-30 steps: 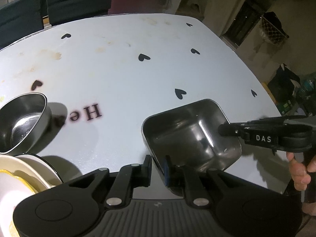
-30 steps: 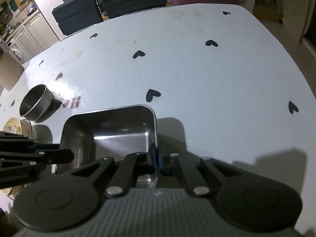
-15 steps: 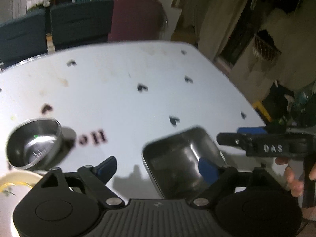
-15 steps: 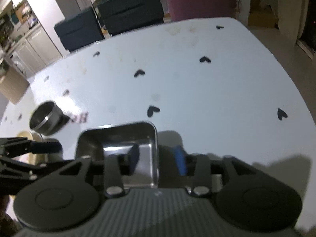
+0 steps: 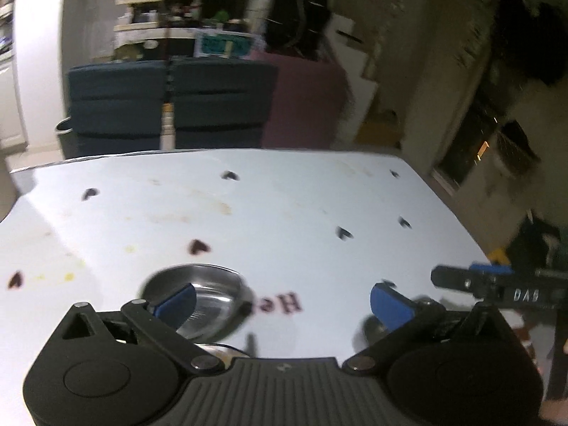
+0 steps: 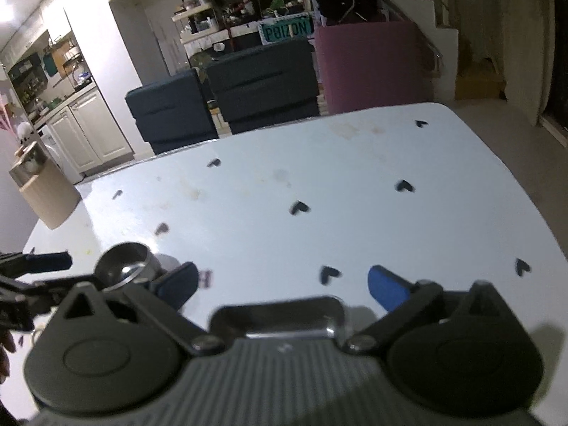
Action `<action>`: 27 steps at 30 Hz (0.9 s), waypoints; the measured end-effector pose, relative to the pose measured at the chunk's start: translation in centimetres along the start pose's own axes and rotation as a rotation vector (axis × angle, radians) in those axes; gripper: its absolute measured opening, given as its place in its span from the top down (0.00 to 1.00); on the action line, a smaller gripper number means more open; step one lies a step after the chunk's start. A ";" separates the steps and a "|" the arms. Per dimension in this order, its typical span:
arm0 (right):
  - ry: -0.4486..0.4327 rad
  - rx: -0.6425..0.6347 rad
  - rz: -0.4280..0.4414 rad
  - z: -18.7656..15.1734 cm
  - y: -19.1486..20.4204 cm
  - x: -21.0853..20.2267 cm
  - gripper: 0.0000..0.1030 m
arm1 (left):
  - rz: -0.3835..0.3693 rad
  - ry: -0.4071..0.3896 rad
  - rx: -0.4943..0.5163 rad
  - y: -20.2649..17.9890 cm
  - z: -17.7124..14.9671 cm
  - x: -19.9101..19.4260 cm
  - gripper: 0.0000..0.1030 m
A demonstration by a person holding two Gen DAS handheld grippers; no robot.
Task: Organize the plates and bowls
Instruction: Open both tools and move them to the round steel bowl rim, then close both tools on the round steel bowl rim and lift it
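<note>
Stainless-steel rectangular tray (image 6: 277, 316): lies flat on the white table top with black heart prints (image 6: 319, 177), at its near edge, partly hidden by the tool body in the right wrist view. Counts as placed, judging from the free rim and the shadow beneath. Round stainless-steel bowl (image 5: 216, 284): stands upright on the same table top (image 5: 284, 206), beside the printed lettering, well apart from the tray and to its left; appears again at the left of the right wrist view (image 6: 124, 269). Not yet grouped with anything, so probably the next item to handle. Below the bowl, shows only a pale sliver, too hidden to identify. Overall progress: cannot be fixed more closely, since no finished stack or rack is in view. Left gripper (image 5: 280, 300): jaws opening, spread wide, blue pads clear of everything, nothing clamped; hovers above the table, tilted downward, with the bowl seen behind its left finger but not touched. Right gripper (image 6: 282, 282): jaws opening, likewise wide, gripping nothing; tilts downward over the tray, which lies beneath the gap without pad contact.
</note>
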State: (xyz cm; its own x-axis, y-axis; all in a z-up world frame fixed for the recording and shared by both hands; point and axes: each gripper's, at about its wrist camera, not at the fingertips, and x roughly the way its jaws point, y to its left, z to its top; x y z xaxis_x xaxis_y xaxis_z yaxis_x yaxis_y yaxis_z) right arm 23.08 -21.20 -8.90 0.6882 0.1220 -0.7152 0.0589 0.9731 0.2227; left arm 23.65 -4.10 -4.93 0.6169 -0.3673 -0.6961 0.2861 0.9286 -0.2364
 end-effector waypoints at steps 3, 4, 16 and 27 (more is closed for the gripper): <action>-0.006 0.005 0.012 0.6 1.8 1.2 0.00 | 0.028 -0.017 -0.070 2.7 0.7 -0.8 0.00; -0.005 0.018 0.020 1.0 2.6 1.8 0.00 | 0.037 -0.019 -0.089 3.5 0.8 -1.0 0.00; 0.118 -0.006 0.104 3.5 9.9 8.7 0.18 | 0.104 0.081 -0.254 10.6 0.5 0.3 0.34; 0.221 -0.093 0.211 4.0 14.7 14.1 0.62 | 0.106 0.174 -0.346 12.4 -0.8 4.2 0.53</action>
State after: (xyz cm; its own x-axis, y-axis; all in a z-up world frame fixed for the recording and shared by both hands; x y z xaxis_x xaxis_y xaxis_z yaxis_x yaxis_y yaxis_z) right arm 36.52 -5.93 -13.07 0.5039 0.3526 -0.7886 -0.1422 0.9343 0.3269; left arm 29.21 5.97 -11.27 0.4877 -0.2812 -0.8265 -0.0547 0.9350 -0.3504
